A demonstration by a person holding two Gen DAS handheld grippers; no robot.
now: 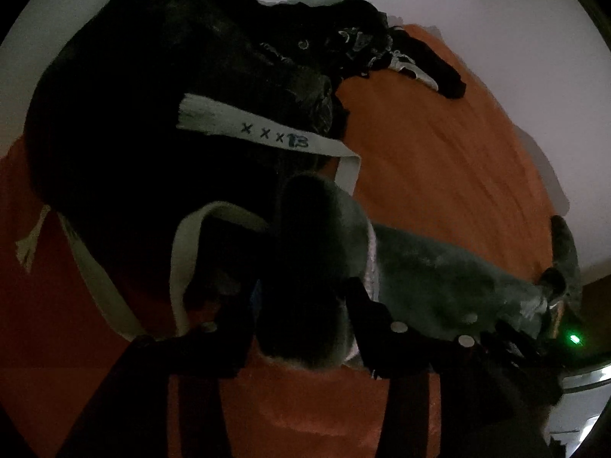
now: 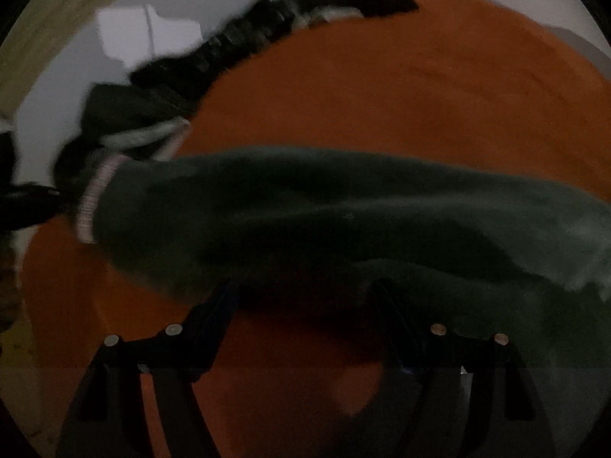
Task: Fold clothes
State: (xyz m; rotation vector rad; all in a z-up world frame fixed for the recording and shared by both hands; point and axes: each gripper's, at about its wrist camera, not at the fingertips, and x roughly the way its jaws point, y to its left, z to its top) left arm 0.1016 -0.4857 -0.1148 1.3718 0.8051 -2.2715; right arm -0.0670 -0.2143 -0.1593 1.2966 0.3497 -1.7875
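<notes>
1. black fingers (image 1: 366, 305) of the left gripper (image 1: 305, 297) sit closest to the left wrist lens, with a fold of the grey-green garment (image 1: 317, 252) bunched between them; the claw is pinching that fold.
2. from that grip the same garment stretches away to the right, low over the orange surface (image 1: 439, 160), toward a dark device with a green light (image 1: 574, 339) at the picture's right edge.
3. just beyond the left claw a white strap (image 1: 282, 137) with "xxx13" written on it crosses a big black garment (image 1: 133, 114) that fills the left half of the view.
4. farther back a pile of dark clothes (image 1: 343, 49) lies on the far edge of the orange surface, with a pale wall (image 1: 515, 38) behind.
5. in the right wrist view the right gripper (image 2: 305, 297) has its two fingers (image 2: 214, 316) set wide apart, the garment's lower edge draped across their tips; whether either tip really grips the cloth i cannot tell.
6. grey-green garment (image 2: 343, 210) spans this view from side to side, with a pale ribbed cuff (image 2: 93, 198) at its left end.
7. beyond it lies the orange surface (image 2: 382, 95), and a row of dark clothes (image 2: 236, 42), blurred, runs along its far left edge.
</notes>
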